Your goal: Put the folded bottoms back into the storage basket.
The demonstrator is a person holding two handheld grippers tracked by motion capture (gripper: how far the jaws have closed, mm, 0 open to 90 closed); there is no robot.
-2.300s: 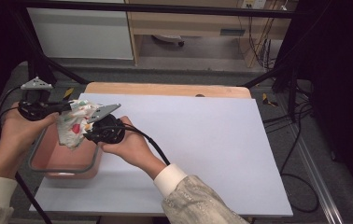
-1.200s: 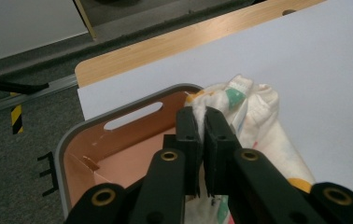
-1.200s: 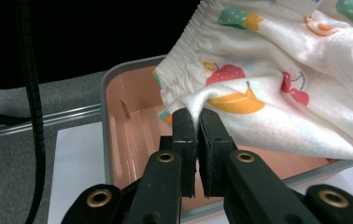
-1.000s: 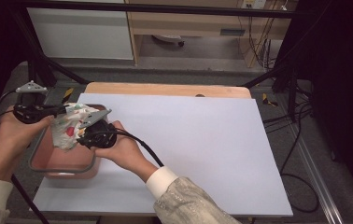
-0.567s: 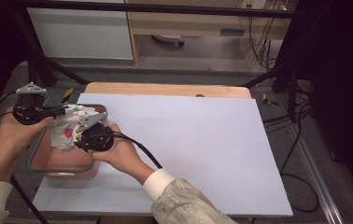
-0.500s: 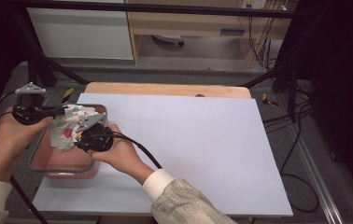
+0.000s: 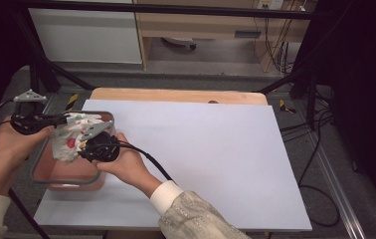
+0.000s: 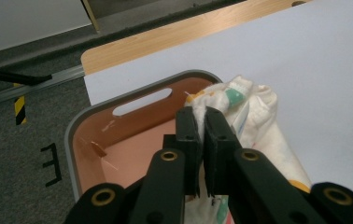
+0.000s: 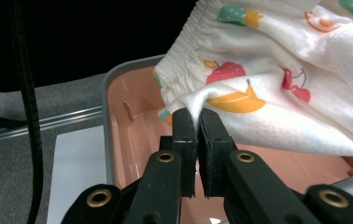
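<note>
A white cloth with a fruit print [image 7: 70, 137] hangs bunched over a pink bin with a grey rim [image 7: 56, 180] at the table's left edge. My left gripper [image 7: 62, 118] is shut on the cloth's upper edge [image 8: 221, 100], above the bin [image 8: 132, 135]. Closing in from the right, my right gripper [image 7: 84, 145] is shut on a fold of the cloth [image 9: 268, 93], just above the bin's floor [image 9: 132, 140]. The cloth is stretched between the two grippers.
The white tabletop [image 7: 216, 154] spreads to the right of the bin, with a wooden strip [image 7: 176, 94] along its far edge. Black frame legs and cables stand on the grey floor around the table [image 7: 315, 124].
Both grippers have carried the cloth leftward and slightly toward the person, from the bin's right edge to over the bin. Their hold on the cloth is unchanged.
</note>
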